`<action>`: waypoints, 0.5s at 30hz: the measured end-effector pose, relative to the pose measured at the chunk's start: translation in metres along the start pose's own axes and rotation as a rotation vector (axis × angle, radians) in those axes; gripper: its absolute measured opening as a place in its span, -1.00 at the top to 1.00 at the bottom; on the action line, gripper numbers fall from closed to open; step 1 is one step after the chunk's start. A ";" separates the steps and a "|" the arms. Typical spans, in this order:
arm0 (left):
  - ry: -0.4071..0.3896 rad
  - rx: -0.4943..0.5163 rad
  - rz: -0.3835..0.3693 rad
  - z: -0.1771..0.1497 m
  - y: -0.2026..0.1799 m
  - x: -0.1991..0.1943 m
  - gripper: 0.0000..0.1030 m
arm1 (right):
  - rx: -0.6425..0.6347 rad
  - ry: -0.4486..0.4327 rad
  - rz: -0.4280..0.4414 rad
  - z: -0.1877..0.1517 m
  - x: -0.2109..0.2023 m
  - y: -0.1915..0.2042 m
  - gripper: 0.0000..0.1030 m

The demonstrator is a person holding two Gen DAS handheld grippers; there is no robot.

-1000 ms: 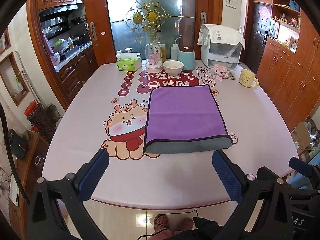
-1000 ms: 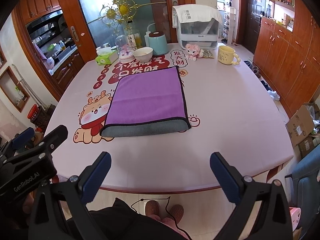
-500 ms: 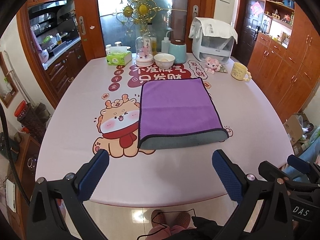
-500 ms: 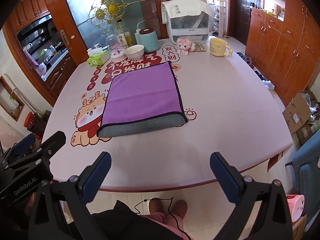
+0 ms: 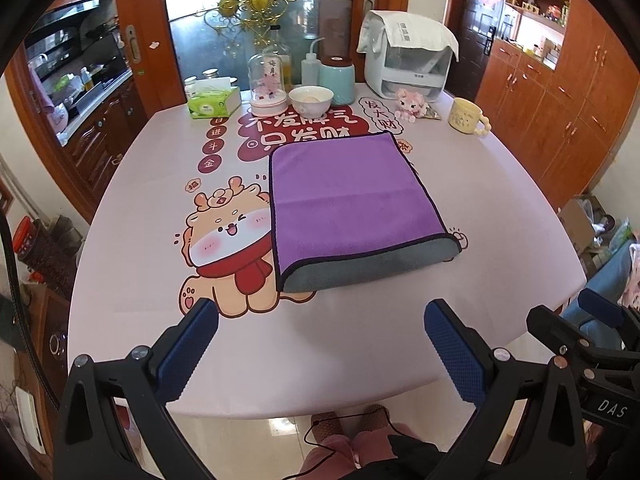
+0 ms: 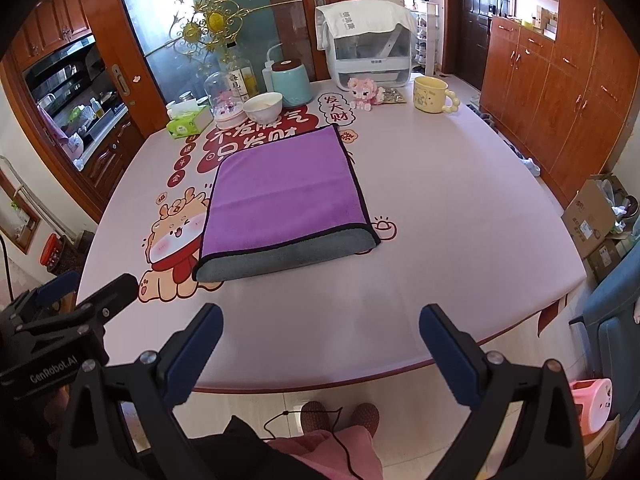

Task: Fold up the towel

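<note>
A purple towel with a grey underside lies folded flat on the middle of the pink table; its grey folded edge faces me. It also shows in the right wrist view. My left gripper is open and empty above the table's near edge, well short of the towel. My right gripper is open and empty, likewise above the near edge. The right gripper's body shows at the right of the left wrist view, and the left gripper's body at the left of the right wrist view.
At the table's far end stand a tissue box, a glass dome, a white bowl, a teal jar, a white appliance, a pink toy and a yellow mug. Wooden cabinets line the right.
Both grippers have drawn back and risen a little from the towel, so it looks farther and smaller. The towel has not moved. Both grippers stay open.
</note>
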State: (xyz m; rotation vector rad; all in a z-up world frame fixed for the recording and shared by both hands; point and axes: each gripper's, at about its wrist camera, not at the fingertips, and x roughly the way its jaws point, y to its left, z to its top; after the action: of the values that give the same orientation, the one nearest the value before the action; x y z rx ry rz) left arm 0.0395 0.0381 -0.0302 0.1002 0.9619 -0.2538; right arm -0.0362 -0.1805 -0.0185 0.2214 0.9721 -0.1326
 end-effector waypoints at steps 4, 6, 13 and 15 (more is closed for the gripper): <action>0.007 0.035 0.007 0.004 0.002 0.008 -0.99 | -0.007 -0.003 -0.002 0.000 0.006 0.000 -0.92; 0.014 0.054 0.006 0.007 0.002 0.013 -0.99 | -0.015 -0.006 -0.003 0.000 0.010 -0.001 -0.90; 0.030 0.088 0.026 0.017 0.003 0.030 -0.99 | -0.058 -0.009 0.006 0.009 0.031 -0.008 -0.83; 0.035 0.090 0.035 0.022 0.004 0.037 -0.99 | -0.074 -0.008 0.010 0.014 0.038 -0.011 -0.82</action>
State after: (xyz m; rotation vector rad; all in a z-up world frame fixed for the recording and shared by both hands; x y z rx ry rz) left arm 0.0783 0.0311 -0.0485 0.2038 0.9826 -0.2640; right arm -0.0058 -0.1950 -0.0433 0.1577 0.9658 -0.0882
